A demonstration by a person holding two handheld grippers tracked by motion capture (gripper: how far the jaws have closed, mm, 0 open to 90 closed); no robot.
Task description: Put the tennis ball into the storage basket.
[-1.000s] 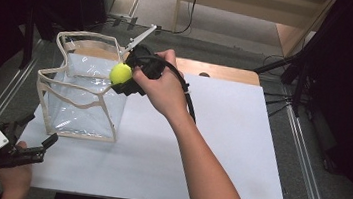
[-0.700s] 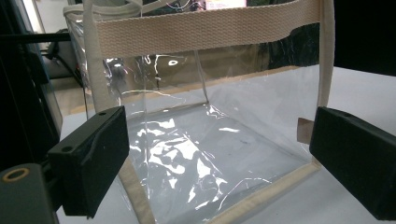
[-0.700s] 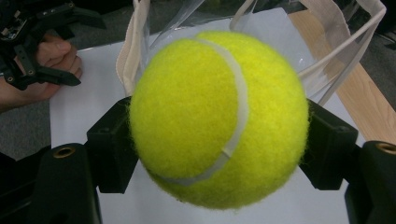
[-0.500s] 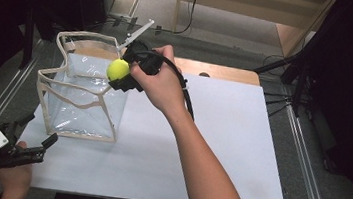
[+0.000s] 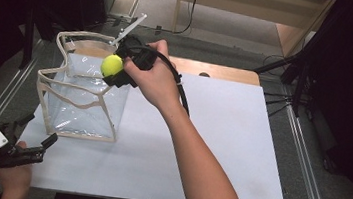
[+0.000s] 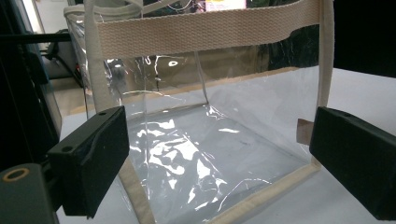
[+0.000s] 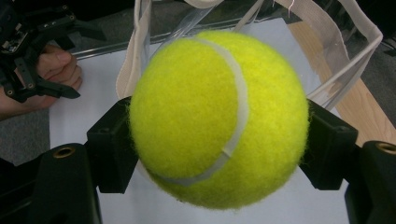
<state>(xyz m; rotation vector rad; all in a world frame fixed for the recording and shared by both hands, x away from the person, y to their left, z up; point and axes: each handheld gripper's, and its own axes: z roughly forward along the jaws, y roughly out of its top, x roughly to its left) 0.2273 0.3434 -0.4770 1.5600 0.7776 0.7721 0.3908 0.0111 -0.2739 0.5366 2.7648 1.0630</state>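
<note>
Over the clear bag [image 5: 82, 94] near the bench's far-left corner, your right gripper [image 5: 112, 69] grasps the tennis ball [image 5: 112, 65]; your left gripper [image 5: 33, 146], at the near-left corner, stands released.

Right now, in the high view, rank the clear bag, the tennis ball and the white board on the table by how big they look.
1. white board
2. clear bag
3. tennis ball, clamped in the right gripper above the bag's rim, nearer the camera yet plainly smallest.
</note>
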